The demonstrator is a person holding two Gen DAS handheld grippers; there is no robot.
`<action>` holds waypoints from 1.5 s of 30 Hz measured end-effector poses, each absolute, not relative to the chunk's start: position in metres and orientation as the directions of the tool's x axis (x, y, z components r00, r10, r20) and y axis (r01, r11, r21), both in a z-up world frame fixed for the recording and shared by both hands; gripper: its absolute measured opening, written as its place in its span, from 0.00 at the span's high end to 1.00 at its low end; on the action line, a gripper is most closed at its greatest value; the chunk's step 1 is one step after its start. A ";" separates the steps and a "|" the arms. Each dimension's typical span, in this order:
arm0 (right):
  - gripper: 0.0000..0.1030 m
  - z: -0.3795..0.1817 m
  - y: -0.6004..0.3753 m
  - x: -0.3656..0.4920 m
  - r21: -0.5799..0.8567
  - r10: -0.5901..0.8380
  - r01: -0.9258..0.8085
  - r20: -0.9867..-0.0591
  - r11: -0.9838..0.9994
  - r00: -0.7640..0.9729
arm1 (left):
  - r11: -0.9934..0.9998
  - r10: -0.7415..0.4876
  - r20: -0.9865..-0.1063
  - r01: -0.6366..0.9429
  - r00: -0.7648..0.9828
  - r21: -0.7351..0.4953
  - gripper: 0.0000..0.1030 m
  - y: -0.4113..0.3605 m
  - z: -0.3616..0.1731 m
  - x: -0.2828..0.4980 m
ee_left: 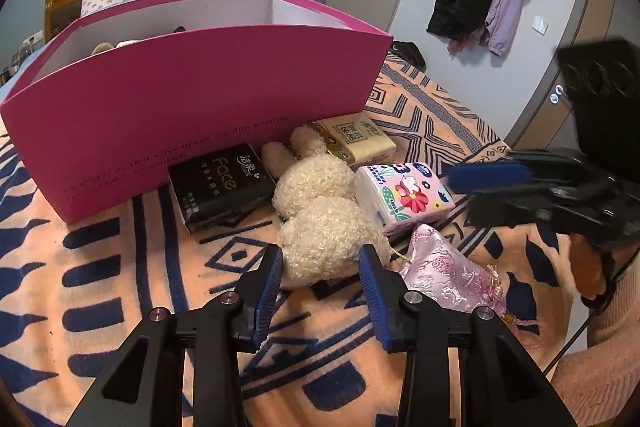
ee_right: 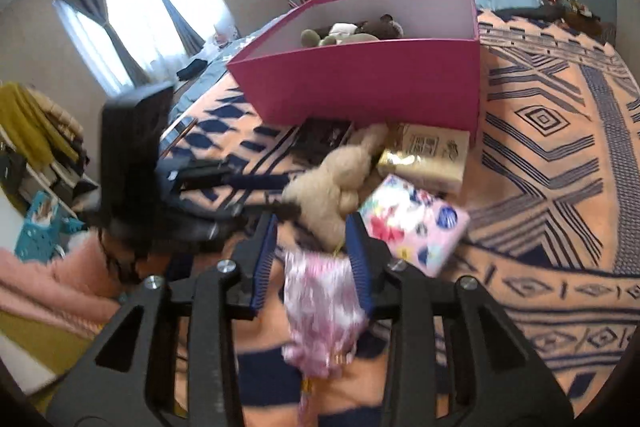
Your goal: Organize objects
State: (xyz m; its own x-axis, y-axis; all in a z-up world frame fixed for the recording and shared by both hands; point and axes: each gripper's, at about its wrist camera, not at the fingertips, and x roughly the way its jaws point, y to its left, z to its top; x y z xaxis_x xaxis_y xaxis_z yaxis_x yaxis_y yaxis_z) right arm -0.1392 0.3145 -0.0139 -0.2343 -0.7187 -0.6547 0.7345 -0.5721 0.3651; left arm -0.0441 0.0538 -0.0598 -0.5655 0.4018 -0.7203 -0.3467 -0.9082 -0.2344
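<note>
Left gripper (ee_left: 320,263) jaws apart, straddling plush toy (ee_left: 320,211); toy's long axis runs 6 to 12, ears toward pink box (ee_left: 200,99). Right gripper (ee_right: 312,247) spread over pink pouch (ee_right: 324,307), at 4 o'clock of toy

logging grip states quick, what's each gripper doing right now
Left gripper: open, fingers either side of the cream curly plush rabbit, not clamped.
Right gripper: open around the pink satin drawstring pouch; contact is blurred, unclear.
</note>
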 end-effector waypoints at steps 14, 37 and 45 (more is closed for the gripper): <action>0.50 -0.048 0.255 -0.201 0.458 -0.672 0.640 -0.730 -0.617 -0.126 | -0.905 0.411 -0.723 -0.347 -0.555 -0.248 0.61 0.056 -0.064 -0.047; 0.78 -0.016 0.280 -0.180 0.463 -0.760 0.682 -0.613 -0.566 -0.214 | -0.879 0.458 -0.683 -0.405 -0.568 -0.253 0.57 0.069 -0.041 -0.035; 0.79 -0.011 0.284 -0.175 0.451 -0.771 0.704 -0.599 -0.549 -0.218 | -0.861 0.485 -0.660 -0.444 -0.573 -0.247 0.57 0.080 -0.029 -0.043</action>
State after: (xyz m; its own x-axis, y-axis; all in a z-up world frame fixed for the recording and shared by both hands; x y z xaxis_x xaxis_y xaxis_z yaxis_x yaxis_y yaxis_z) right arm -0.1748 0.2838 -0.0113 -0.2179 -0.7706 -0.5989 0.7038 -0.5492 0.4506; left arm -0.0430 0.0798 -0.0290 -0.5731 0.4853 -0.6603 -0.4441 -0.8611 -0.2475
